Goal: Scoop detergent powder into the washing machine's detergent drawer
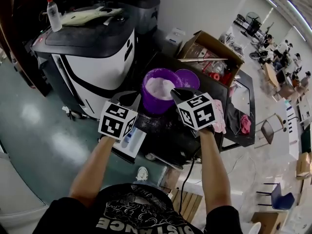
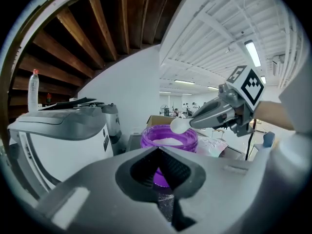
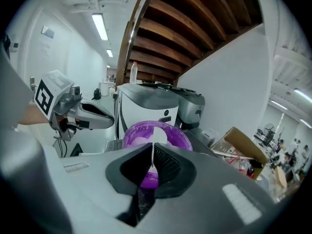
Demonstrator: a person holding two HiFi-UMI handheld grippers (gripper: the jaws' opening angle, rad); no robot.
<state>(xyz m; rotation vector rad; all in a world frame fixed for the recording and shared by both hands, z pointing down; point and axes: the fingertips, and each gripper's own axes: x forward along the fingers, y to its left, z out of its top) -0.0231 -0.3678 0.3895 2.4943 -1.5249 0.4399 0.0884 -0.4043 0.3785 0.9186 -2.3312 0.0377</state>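
Right gripper (image 3: 153, 154) clamped on white spoon (image 2: 179, 125), scoop end over purple powder tub (image 3: 132, 130) at its 12 o'clock. Left gripper (image 2: 159, 154) jaws together, empty, tub at 12 o'clock.

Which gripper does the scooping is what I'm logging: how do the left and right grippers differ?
The right gripper is shut on a white spoon; the left gripper is shut on nothing. The right gripper holds the spoon's bowl above the purple tub's rim; the left gripper sits beside the tub. Both point toward the tub.
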